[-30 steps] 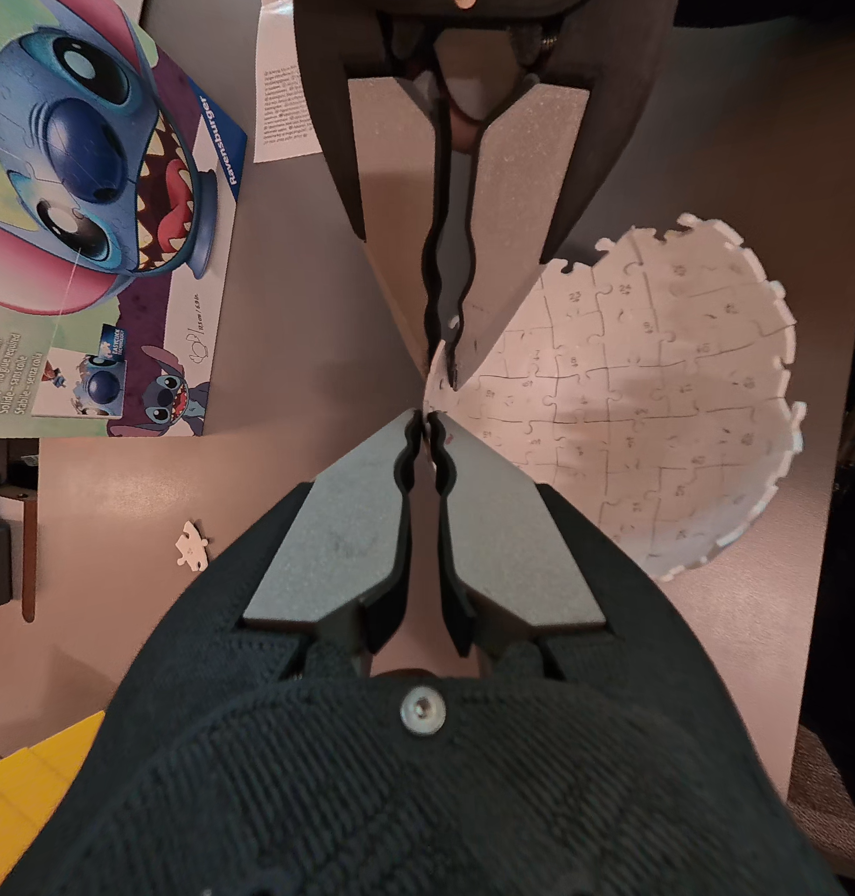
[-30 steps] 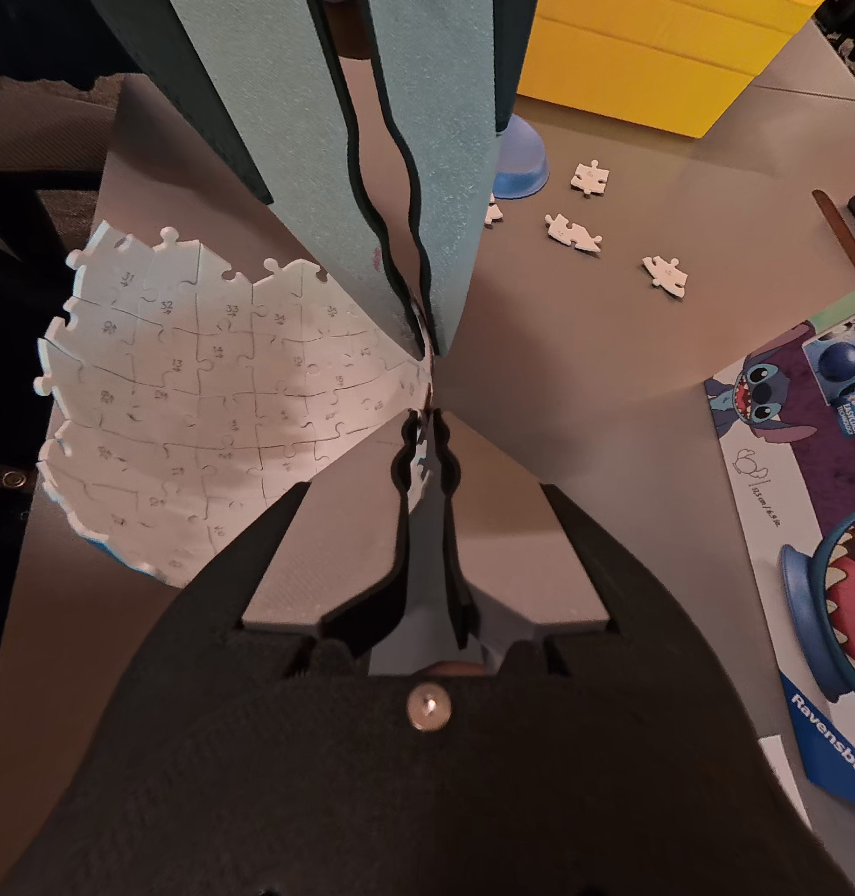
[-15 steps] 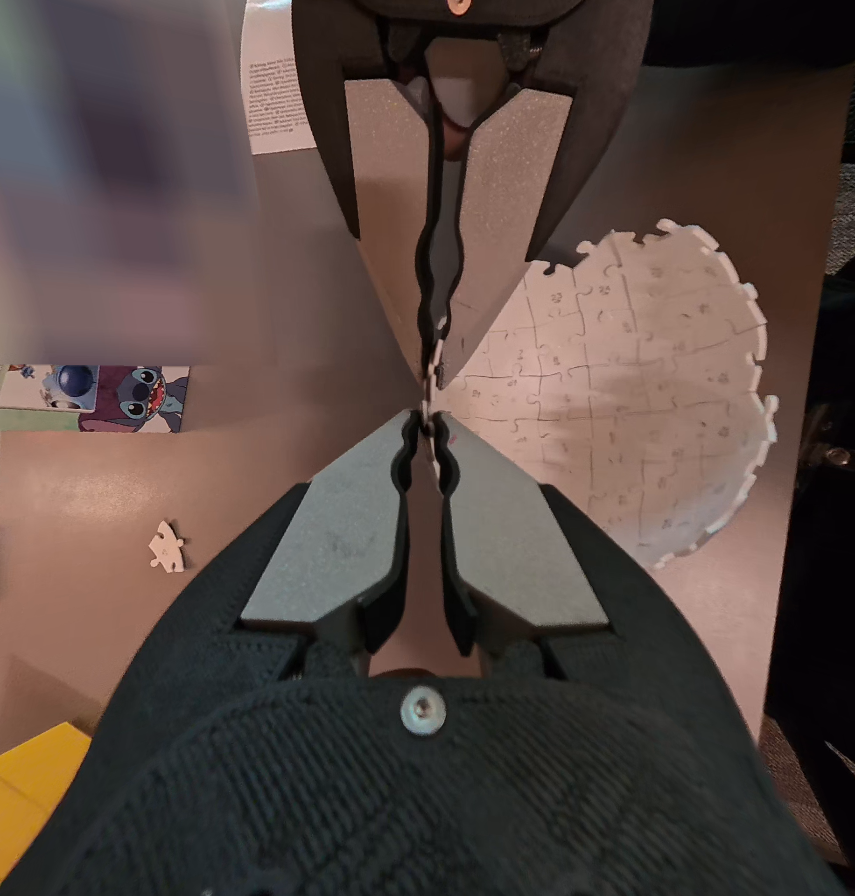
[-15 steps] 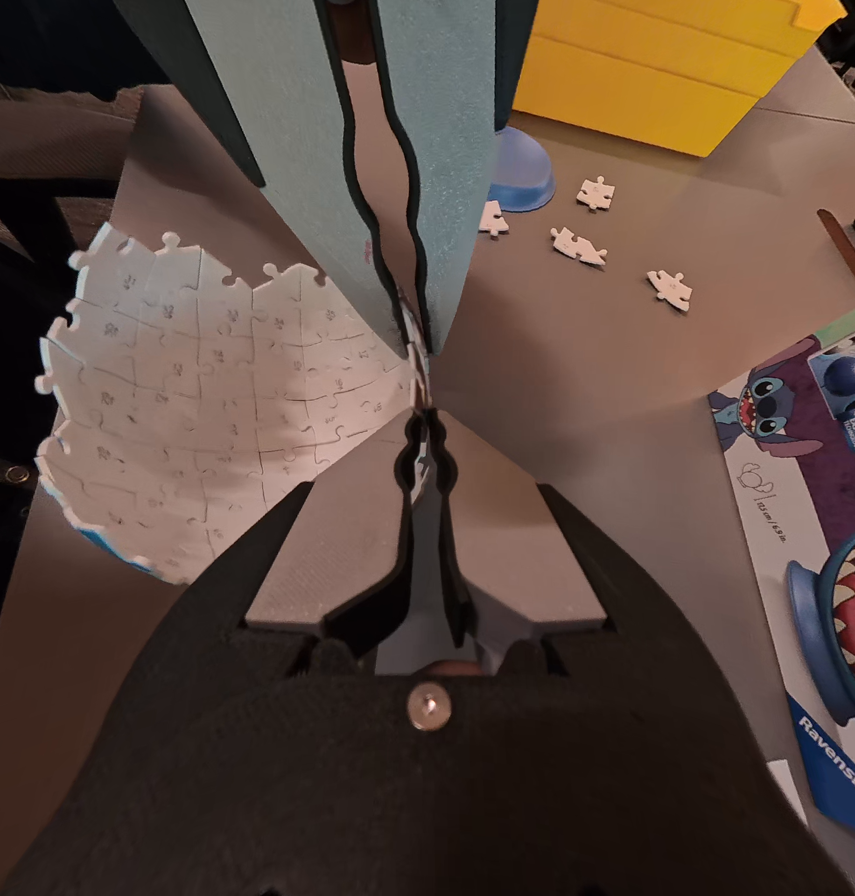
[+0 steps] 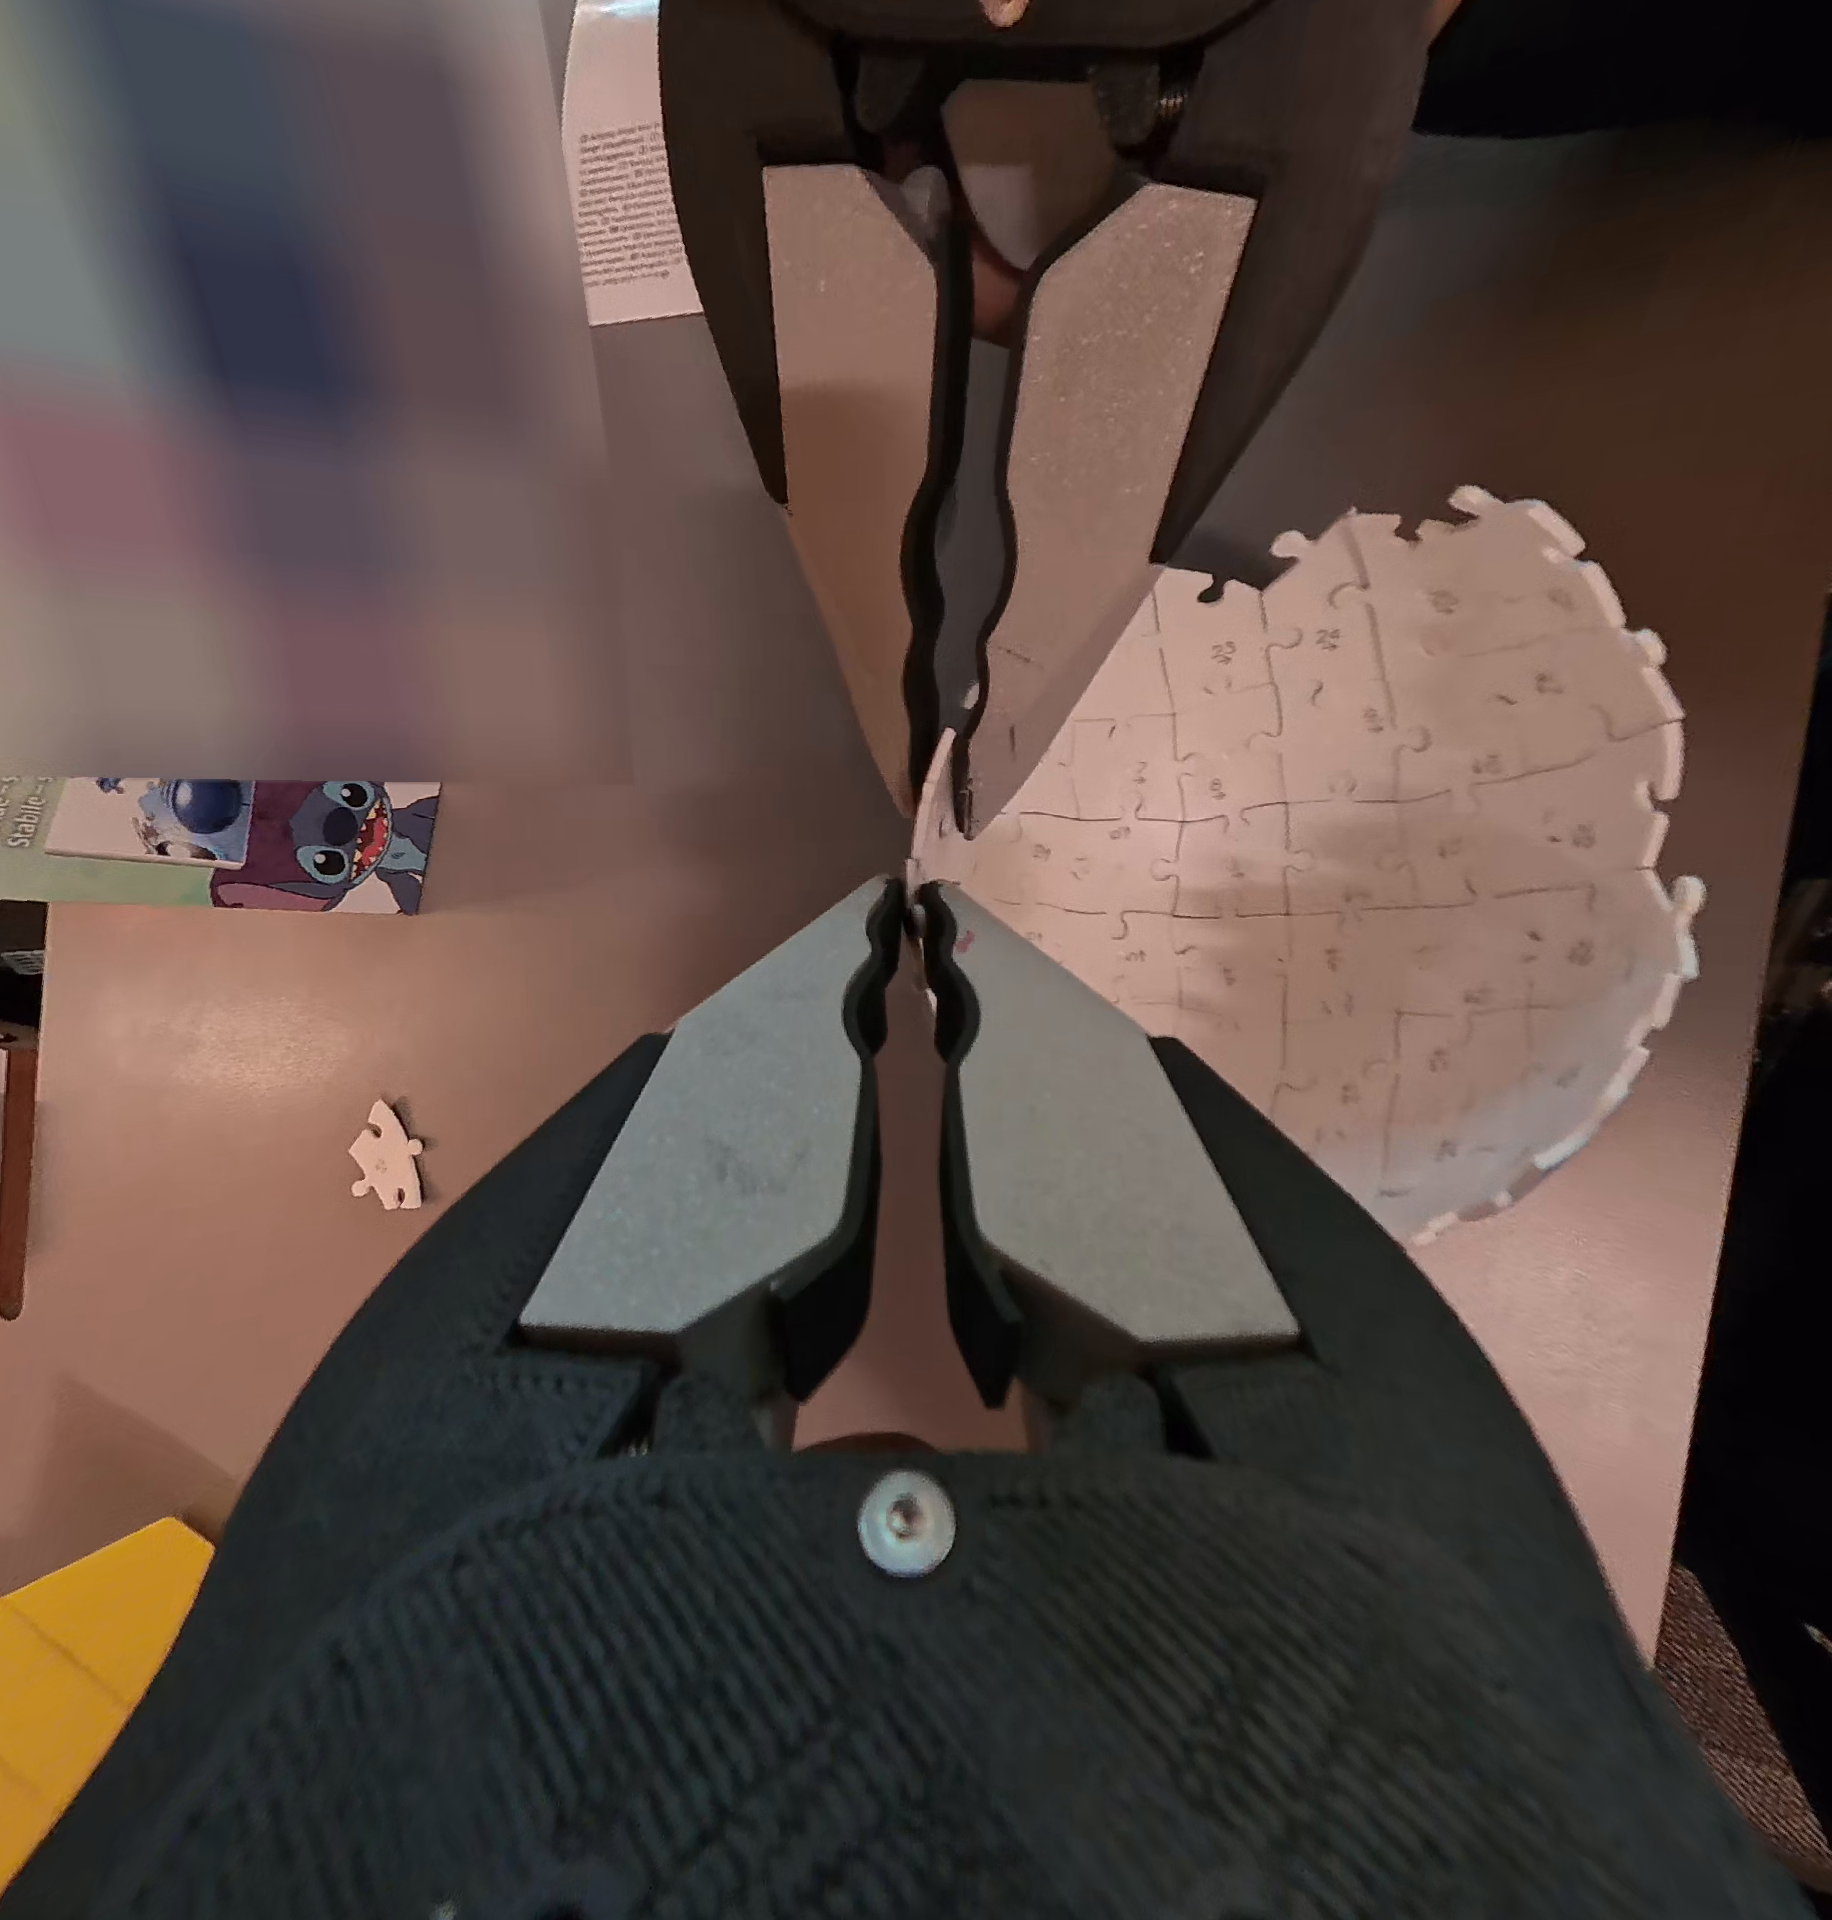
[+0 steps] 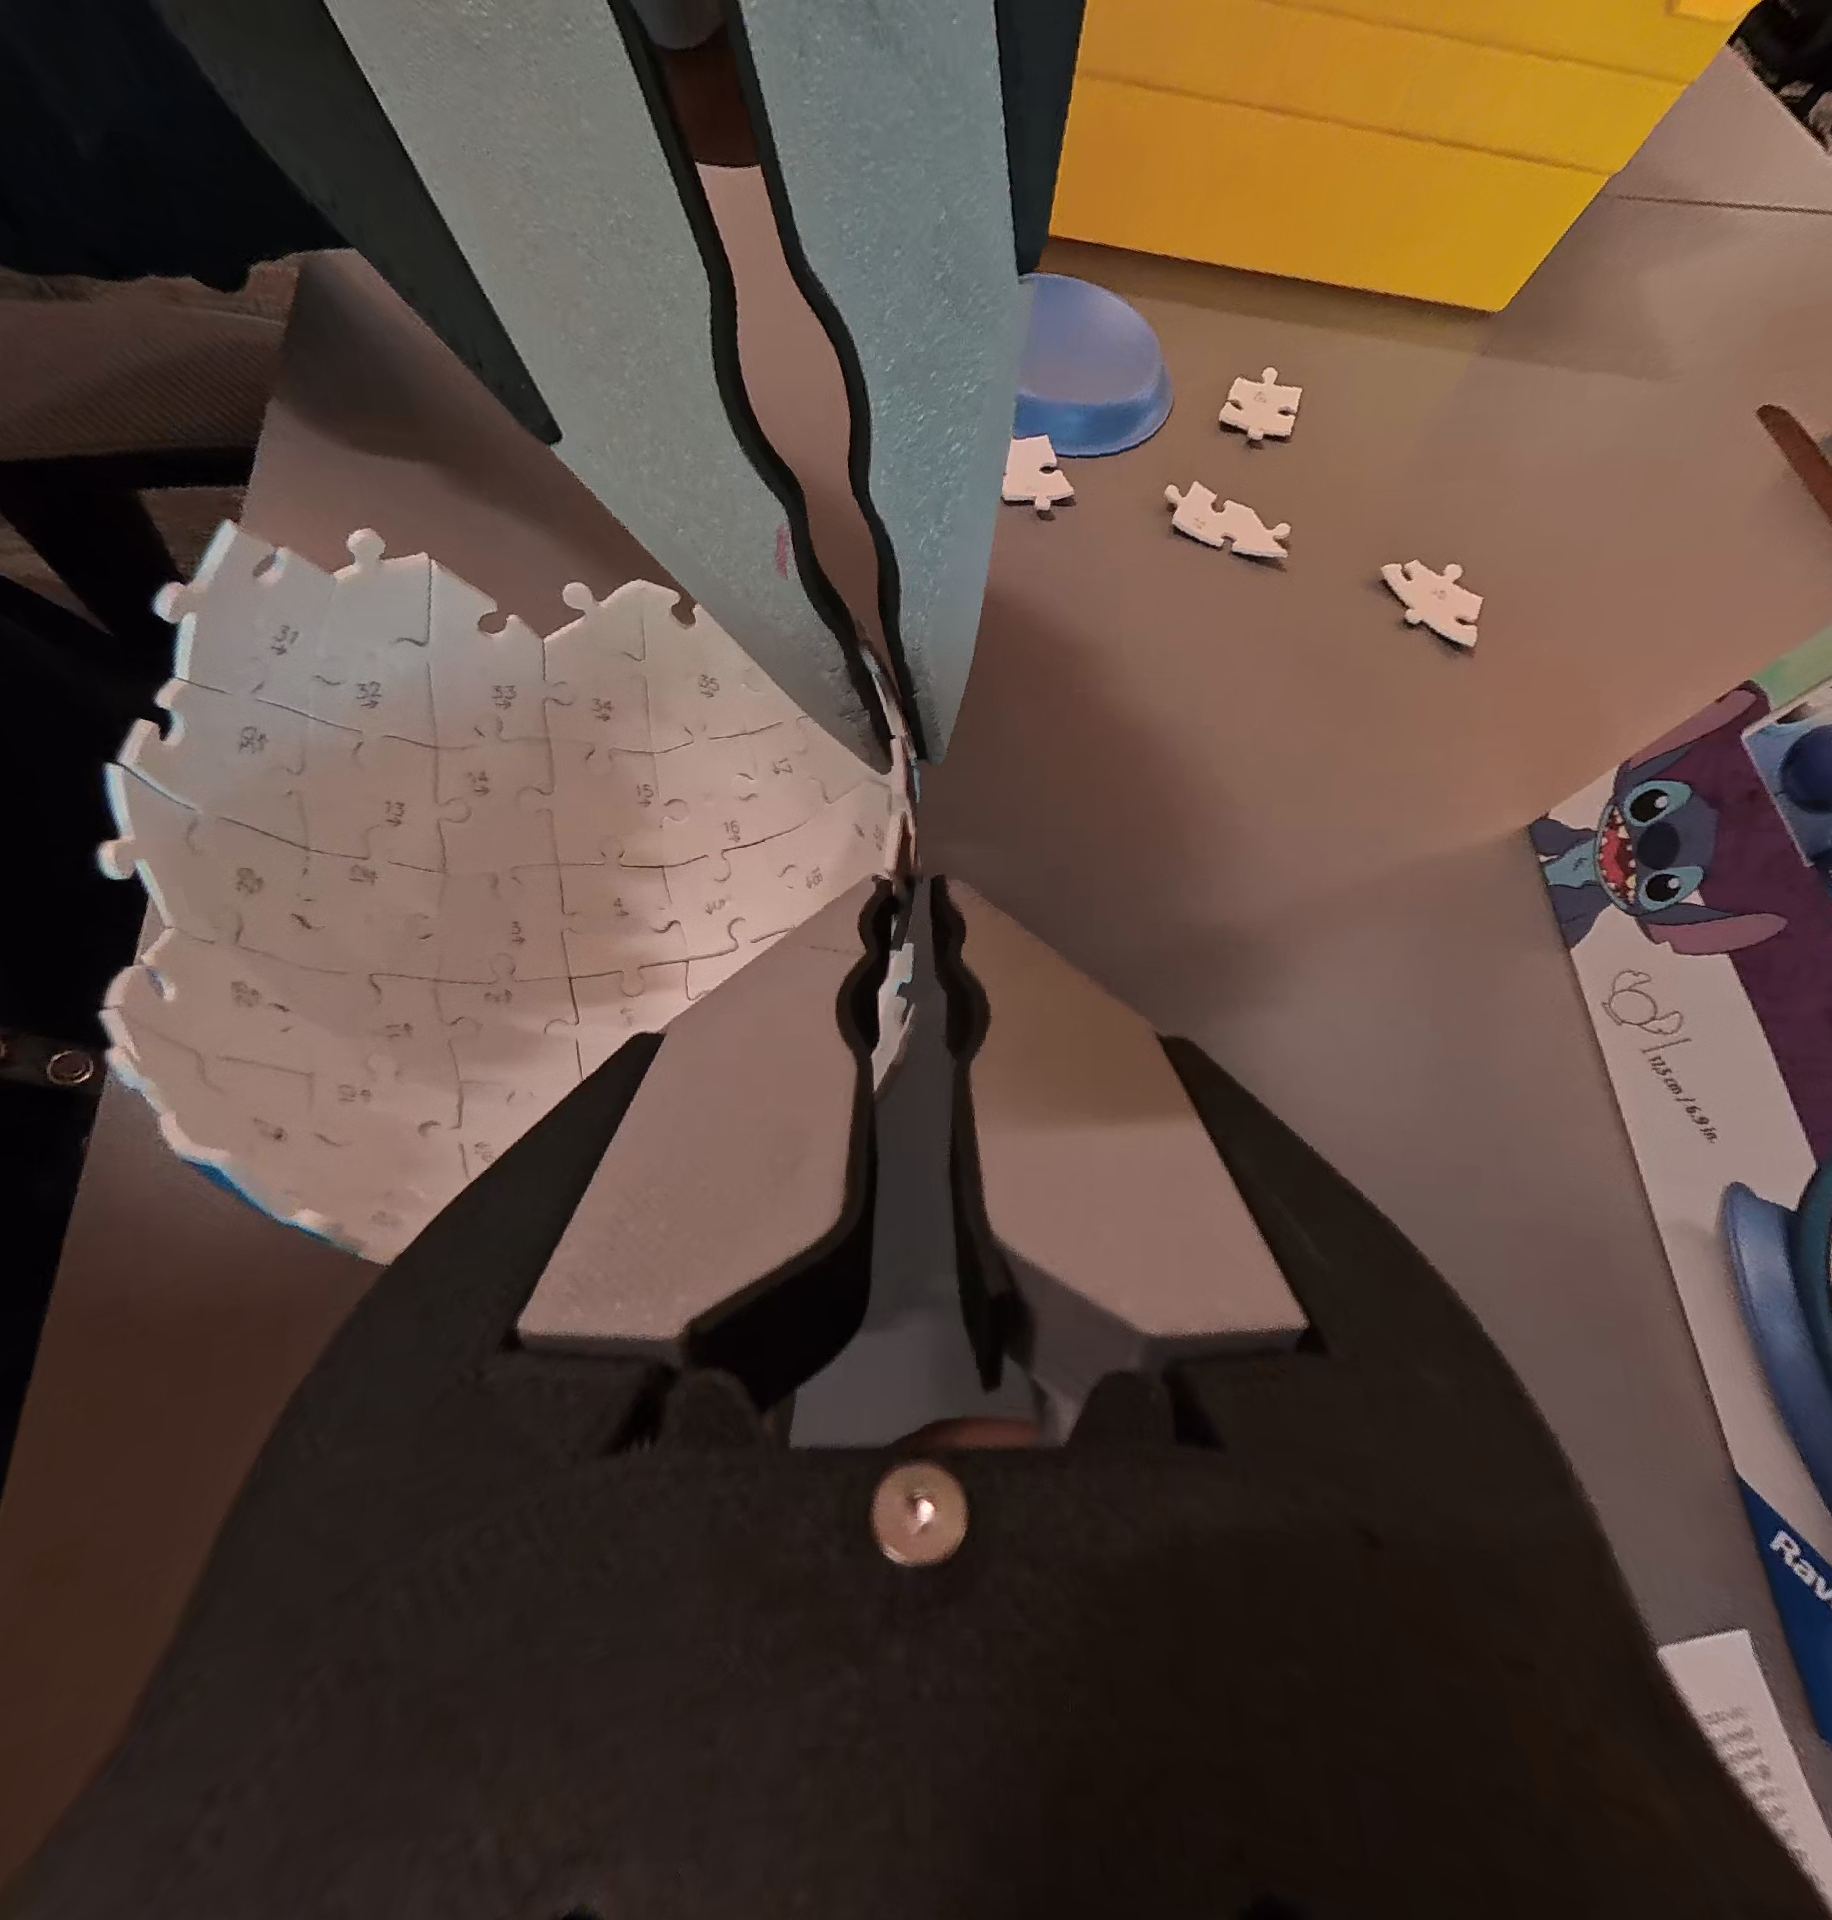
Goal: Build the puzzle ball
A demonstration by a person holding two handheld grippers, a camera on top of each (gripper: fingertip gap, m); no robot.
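The half-built puzzle ball [image 5: 1338,894] is a white bowl-shaped shell of joined pieces with its numbered inner side showing; it lies to the right in the left wrist view and to the left in the right wrist view [image 6: 413,862]. My left gripper [image 5: 914,906] is shut on the shell's near rim. My right gripper [image 6: 914,902] is shut on the same rim, with a white rim piece [image 6: 896,997] showing between its fingers. The two grippers meet tip to tip: the right one [image 5: 938,795] comes in from above in the left view, the left one [image 6: 904,743] from above in the right view.
Several loose white pieces [image 6: 1229,517] lie on the grey table by a blue round stand [image 6: 1094,374]; one more piece [image 5: 384,1153] lies left of my left gripper. A yellow box [image 6: 1307,135], the printed puzzle box [image 6: 1764,935] and a paper sheet [image 5: 621,208] ring the work area. The tips of both grippers are at nearly the same place.
Both grippers stay clamped tip to tip on the rim. The shell and both grippers have shifted only slightly over the table.
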